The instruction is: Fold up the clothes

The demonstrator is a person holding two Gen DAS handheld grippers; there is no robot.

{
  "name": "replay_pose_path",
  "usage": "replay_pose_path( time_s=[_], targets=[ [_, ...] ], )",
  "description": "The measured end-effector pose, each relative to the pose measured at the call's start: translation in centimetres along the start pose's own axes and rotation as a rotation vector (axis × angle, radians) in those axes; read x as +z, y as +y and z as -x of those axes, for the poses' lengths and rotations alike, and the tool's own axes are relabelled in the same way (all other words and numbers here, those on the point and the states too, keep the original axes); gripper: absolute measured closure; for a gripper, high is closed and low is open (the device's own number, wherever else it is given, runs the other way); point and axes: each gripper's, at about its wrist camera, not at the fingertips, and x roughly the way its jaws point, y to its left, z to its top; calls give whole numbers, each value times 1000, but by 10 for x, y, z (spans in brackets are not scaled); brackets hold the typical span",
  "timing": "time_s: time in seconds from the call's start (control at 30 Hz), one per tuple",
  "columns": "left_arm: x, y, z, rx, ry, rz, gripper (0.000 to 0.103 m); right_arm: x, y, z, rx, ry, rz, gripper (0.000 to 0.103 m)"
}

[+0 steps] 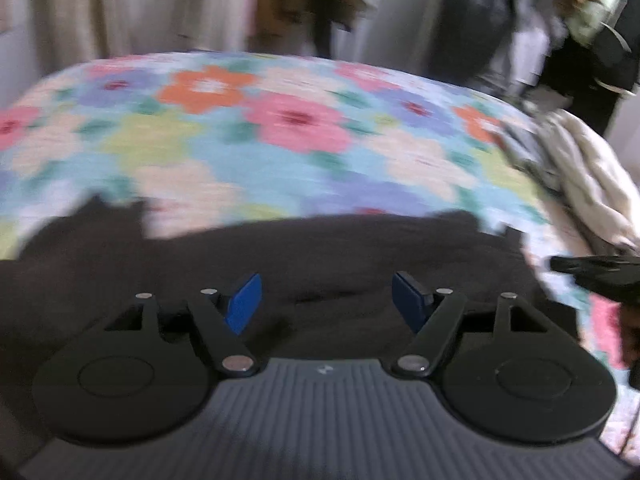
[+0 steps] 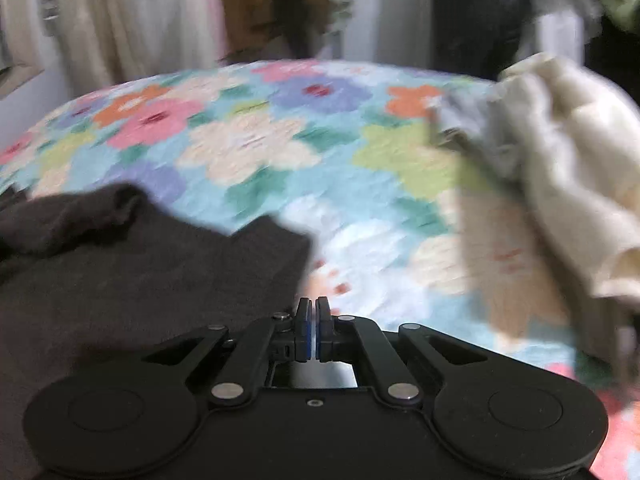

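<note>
A dark brown garment [image 1: 312,252] lies spread on the flowered bedspread [image 1: 248,132]. My left gripper [image 1: 327,300] is open just above it, blue pads wide apart, holding nothing. The garment also shows in the right wrist view [image 2: 144,256], at the left. My right gripper [image 2: 313,320] is shut, pads together at the garment's right edge; whether cloth is pinched between them cannot be told. The right gripper also shows as a dark shape at the right edge of the left wrist view [image 1: 596,272].
A pile of cream and grey clothes [image 2: 560,160] lies on the bed's right side, also in the left wrist view [image 1: 588,176]. Clothes hang behind the bed [image 1: 120,4]. The bedspread [image 2: 304,168] stretches ahead. Both views are motion-blurred.
</note>
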Motion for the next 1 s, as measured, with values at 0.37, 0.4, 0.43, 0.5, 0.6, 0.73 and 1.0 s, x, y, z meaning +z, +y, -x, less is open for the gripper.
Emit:
replay_pose_path(
  time_s=[0.37, 0.4, 0.43, 0.5, 0.6, 0.73, 1.0],
  targets=[
    [26, 145, 12, 115, 61, 239, 20, 43, 103, 24, 434, -97, 191, 60],
    [24, 147, 8, 90, 80, 250, 20, 41, 116, 23, 456, -115, 234, 58],
    [21, 144, 4, 74, 93, 237, 19, 38, 130, 20, 469, -138, 291, 56],
    [14, 128, -8, 77, 118, 159, 9, 31, 155, 13, 475, -174, 438, 55],
    [1, 101, -29, 136, 163, 29, 3, 22, 181, 3, 465, -198, 629, 55],
    [-14, 98, -57, 231, 206, -6, 10, 23, 199, -19, 429, -166, 707, 55],
    [16, 139, -11, 205, -45, 172, 90, 22, 218, -50, 316, -181, 914, 71]
  ],
)
